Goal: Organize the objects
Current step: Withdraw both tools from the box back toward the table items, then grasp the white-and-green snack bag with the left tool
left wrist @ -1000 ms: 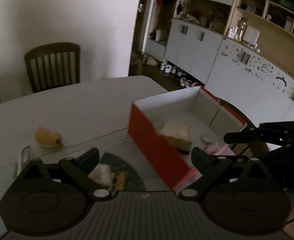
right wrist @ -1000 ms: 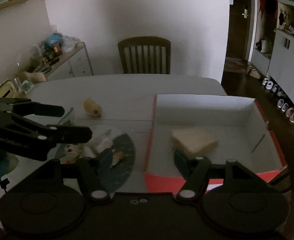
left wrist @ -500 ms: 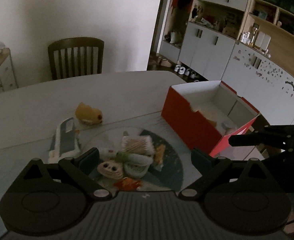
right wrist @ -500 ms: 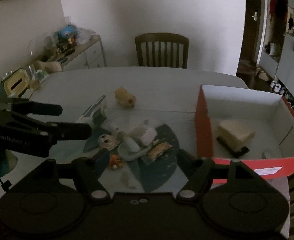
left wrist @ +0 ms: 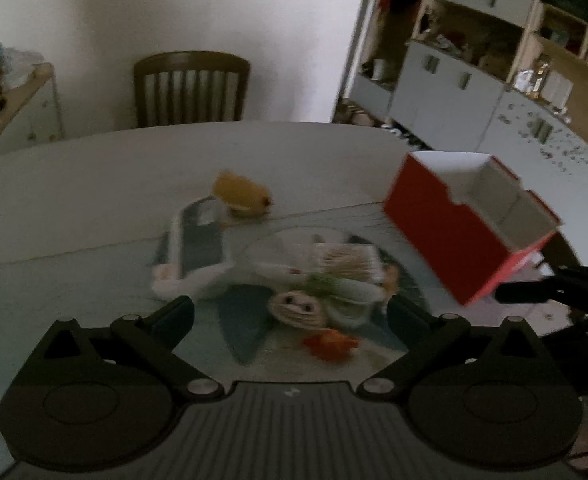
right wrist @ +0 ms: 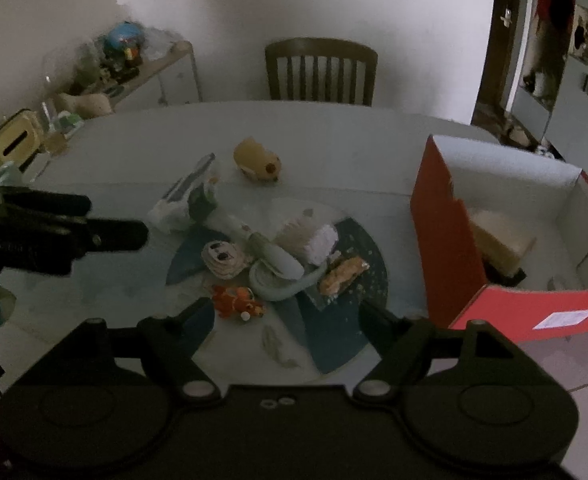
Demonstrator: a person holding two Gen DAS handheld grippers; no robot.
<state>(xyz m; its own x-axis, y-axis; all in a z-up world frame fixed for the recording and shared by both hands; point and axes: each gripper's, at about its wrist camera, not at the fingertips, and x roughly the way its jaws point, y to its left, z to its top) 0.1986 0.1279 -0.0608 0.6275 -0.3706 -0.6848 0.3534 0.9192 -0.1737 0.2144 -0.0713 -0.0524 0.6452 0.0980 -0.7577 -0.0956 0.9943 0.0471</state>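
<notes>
A pile of small objects lies on a round dark mat point(right wrist: 342, 320) on the table: a round face toy point(right wrist: 223, 258), an orange toy point(right wrist: 236, 300), a pale curved item point(right wrist: 278, 276), a white block point(right wrist: 318, 240), a snack bar point(right wrist: 344, 274). A yellow plush point(right wrist: 257, 160) and a wrapped packet point(right wrist: 186, 196) lie behind. A red box point(right wrist: 446, 240) at right holds a tan wedge point(right wrist: 498, 236). My left gripper point(left wrist: 290, 312) and right gripper point(right wrist: 288, 314) are open and empty, above the near side of the pile.
A wooden chair point(right wrist: 320, 70) stands behind the table point(right wrist: 334, 132). A sideboard with clutter point(right wrist: 134, 64) is at the far left, cabinets point(left wrist: 454, 84) at the right. A tissue box point(right wrist: 12, 140) sits at the table's left edge.
Both grippers have swung left, away from the red box, and now face the pile on the mat. Both stay open and empty.
</notes>
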